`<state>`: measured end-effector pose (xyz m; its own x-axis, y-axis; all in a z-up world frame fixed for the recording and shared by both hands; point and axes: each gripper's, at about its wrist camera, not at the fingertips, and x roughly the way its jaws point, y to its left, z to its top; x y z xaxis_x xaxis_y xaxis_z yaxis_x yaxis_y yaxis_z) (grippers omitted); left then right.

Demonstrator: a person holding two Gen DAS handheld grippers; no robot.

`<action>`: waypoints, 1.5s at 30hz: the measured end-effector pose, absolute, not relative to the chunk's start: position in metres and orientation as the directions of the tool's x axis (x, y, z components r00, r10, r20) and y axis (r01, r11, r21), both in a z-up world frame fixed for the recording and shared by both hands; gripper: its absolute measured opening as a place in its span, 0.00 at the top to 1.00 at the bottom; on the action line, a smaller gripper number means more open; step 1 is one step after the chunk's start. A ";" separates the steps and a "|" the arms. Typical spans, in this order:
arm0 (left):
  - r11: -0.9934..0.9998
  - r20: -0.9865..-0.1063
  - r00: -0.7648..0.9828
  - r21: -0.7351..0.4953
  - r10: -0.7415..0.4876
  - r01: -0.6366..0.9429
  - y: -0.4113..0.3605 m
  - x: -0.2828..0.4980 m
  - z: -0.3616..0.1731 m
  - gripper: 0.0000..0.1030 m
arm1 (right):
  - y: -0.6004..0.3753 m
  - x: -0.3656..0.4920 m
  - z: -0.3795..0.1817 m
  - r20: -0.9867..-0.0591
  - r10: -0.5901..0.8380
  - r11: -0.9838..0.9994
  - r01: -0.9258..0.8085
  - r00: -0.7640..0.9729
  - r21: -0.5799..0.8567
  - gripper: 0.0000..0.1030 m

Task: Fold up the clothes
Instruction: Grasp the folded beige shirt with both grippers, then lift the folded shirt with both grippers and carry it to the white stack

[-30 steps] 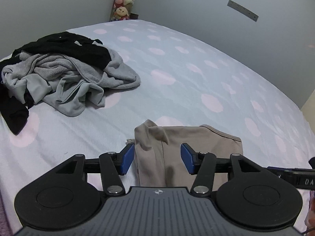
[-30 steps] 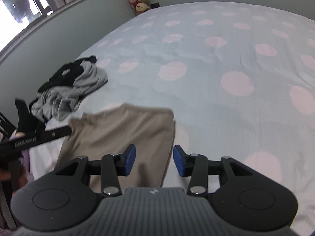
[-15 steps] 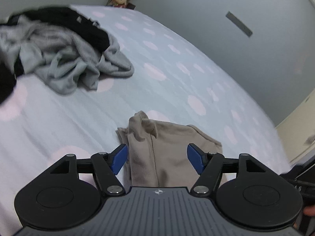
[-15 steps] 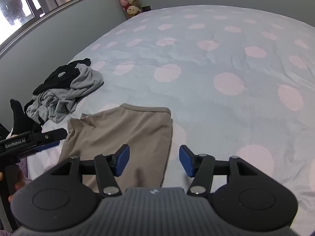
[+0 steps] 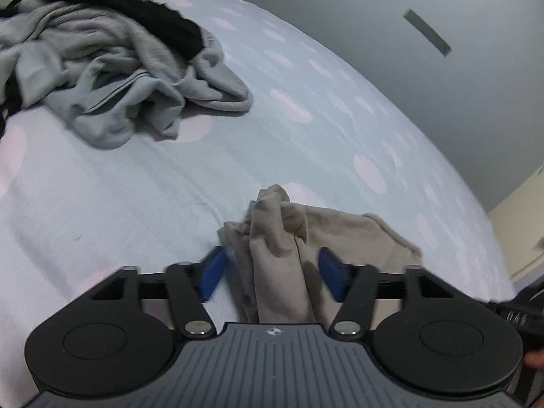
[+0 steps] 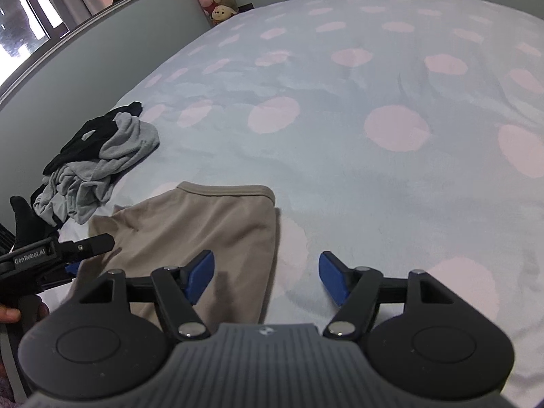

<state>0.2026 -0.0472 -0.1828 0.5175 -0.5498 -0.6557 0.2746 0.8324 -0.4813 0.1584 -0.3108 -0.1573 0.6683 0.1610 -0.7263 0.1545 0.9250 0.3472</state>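
Left gripper (image 5: 270, 273) astride beige garment (image 5: 282, 248), spread

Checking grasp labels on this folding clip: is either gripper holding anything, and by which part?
Nothing is held. The left gripper straddles the beige garment's bunched edge with open jaws; the right gripper is open over its side edge.

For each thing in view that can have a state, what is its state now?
Left gripper: open, astride a bunched edge of the beige garment.
Right gripper: open, empty, above the garment's right edge.
Beige garment: lying partly folded on the bed.
Grey and black clothes pile: crumpled, unfolded.
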 end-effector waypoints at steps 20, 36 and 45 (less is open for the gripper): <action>0.834 -0.542 0.635 -0.390 -0.550 0.390 -0.060 0.164 -0.136 0.93 | -0.296 0.151 -0.144 -0.562 0.229 0.886 0.068 0.795 0.458 0.92; 0.754 -0.292 0.695 -0.248 -0.657 0.608 -0.091 0.051 0.027 0.93 | -0.298 0.011 -0.002 -0.270 0.100 0.938 0.000 0.958 0.347 0.93; 0.578 -0.143 0.561 -0.137 -0.815 0.805 -0.176 -0.021 0.117 0.93 | -0.354 -0.100 0.094 -0.085 -0.122 0.959 0.140 0.989 0.246 0.93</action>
<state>-0.0209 -0.1762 0.1169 0.5612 -0.8152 -0.1432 0.8045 0.5779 -0.1372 -0.0999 -0.3540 0.0943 0.9889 -0.1220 -0.0853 0.1395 0.9593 0.2456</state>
